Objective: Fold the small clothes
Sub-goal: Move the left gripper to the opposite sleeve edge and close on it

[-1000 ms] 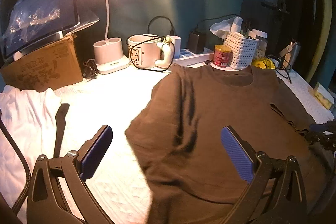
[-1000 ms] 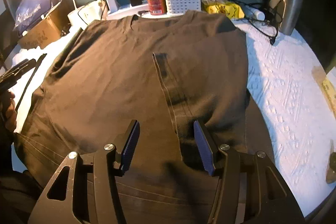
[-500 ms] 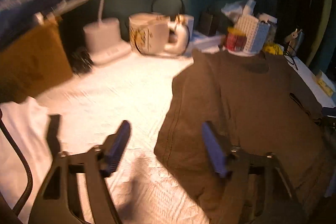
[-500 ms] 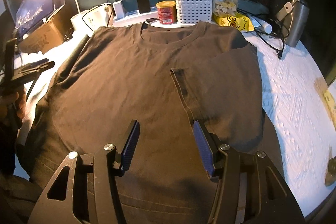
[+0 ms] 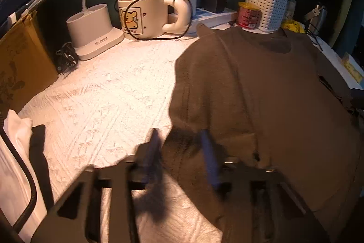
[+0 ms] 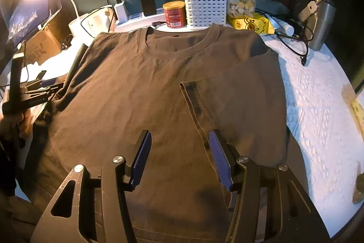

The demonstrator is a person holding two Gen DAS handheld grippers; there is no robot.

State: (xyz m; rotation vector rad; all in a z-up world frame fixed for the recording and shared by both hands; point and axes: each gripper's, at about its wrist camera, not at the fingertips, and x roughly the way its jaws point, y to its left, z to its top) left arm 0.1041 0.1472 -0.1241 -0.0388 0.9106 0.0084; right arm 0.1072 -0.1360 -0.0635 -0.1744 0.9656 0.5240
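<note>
Brown t-shirt (image 6: 145,88) lies flat on white textured cloth (image 5: 109,92), collar at far side near white basket (image 6: 204,7); right sleeve folded inward over chest. Left gripper (image 5: 182,152) at shirt's left edge, jaws closing, blurred, sleeve edge between them. Right gripper (image 6: 179,156) hovers above shirt's near middle, jaws spread, nothing between, beside folded sleeve hem. Compared with second ago: left gripper, then wide apart over shirt's lower left, now lower and narrowed around edge; right gripper's spread unchanged.
</note>
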